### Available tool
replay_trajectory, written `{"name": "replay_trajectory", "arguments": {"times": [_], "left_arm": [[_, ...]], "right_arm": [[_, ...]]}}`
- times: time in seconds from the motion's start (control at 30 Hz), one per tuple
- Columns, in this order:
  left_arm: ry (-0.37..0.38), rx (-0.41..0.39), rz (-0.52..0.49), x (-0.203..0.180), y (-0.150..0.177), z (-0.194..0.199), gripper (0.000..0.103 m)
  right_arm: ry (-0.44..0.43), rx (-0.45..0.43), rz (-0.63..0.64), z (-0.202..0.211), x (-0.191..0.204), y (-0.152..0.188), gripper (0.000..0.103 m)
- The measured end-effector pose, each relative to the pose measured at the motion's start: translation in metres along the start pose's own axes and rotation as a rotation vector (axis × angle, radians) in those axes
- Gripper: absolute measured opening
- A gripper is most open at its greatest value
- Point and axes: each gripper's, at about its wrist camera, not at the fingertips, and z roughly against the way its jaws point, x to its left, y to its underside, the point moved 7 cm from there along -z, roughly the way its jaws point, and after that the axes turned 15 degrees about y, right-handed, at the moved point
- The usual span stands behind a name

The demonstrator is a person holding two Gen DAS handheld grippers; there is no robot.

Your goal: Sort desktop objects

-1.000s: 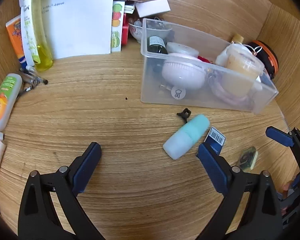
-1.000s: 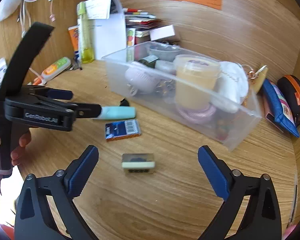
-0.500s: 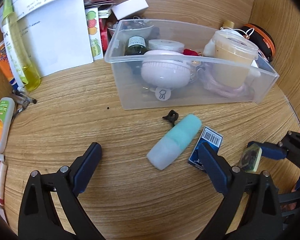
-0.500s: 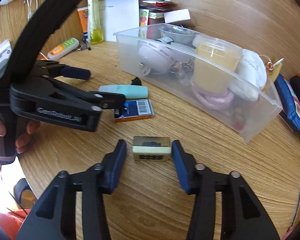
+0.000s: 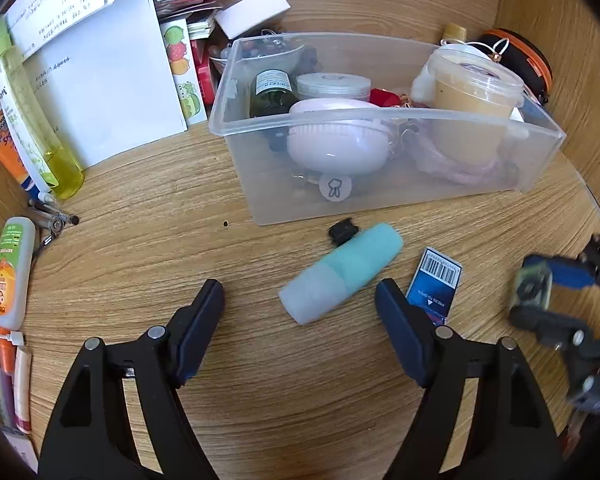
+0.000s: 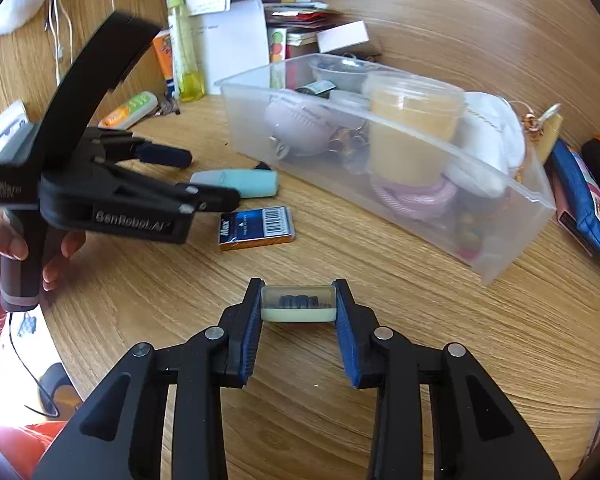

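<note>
A small clear box (image 6: 298,304) with dark bits inside sits between the pads of my right gripper (image 6: 298,294). Its jaws are still closing, and both pads press on the box's ends. The left wrist view shows this gripper (image 5: 534,294) blurred at the right edge with the box (image 5: 532,288). A teal-and-white tube (image 5: 340,272) lies on the wooden desk just ahead of my left gripper (image 5: 298,296). That gripper's jaws are closing, with the pads apart from the tube. A blue staple box (image 6: 256,226) lies flat beside the tube (image 6: 240,182).
A clear bin (image 5: 420,196) holding jars, a pink brush and cords stands behind the tube. A small black clip (image 5: 343,230) lies at its front wall. A yellow bottle (image 5: 32,120), papers (image 5: 100,80) and an orange-green tube (image 5: 12,268) line the left. Pouches (image 6: 584,200) lie right.
My right gripper has come down around the small clear box and shut on it. The left jaws have narrowed, and the tube now lies closer in front of them.
</note>
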Motion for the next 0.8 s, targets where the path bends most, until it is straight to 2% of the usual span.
{"name": "replay_trajectory", "arguments": {"times": [0.1, 0.23, 0.47, 0.57, 0.8], "left_arm": [[-0.005, -0.011, -0.009, -0.003, -0.003, -0.002, 0.077], [0.024, -0.017, -0.028, -0.012, -0.009, -0.006, 0.061], [0.032, -0.038, -0.048, -0.022, -0.015, -0.01, 0.042], [0.039, -0.034, -0.056, -0.025, -0.016, -0.01, 0.027], [0.043, -0.04, -0.057, -0.035, -0.008, -0.005, 0.024]], "right_arm": [[-0.003, -0.011, -0.021, 0.002, -0.008, -0.004, 0.031], [-0.003, -0.015, -0.036, 0.002, -0.014, -0.007, 0.031], [-0.006, -0.007, -0.047, 0.001, -0.02, -0.006, 0.031], [-0.014, -0.008, -0.061, 0.002, -0.023, -0.007, 0.031], [-0.046, -0.005, -0.087, 0.002, -0.024, -0.009, 0.031]]}}
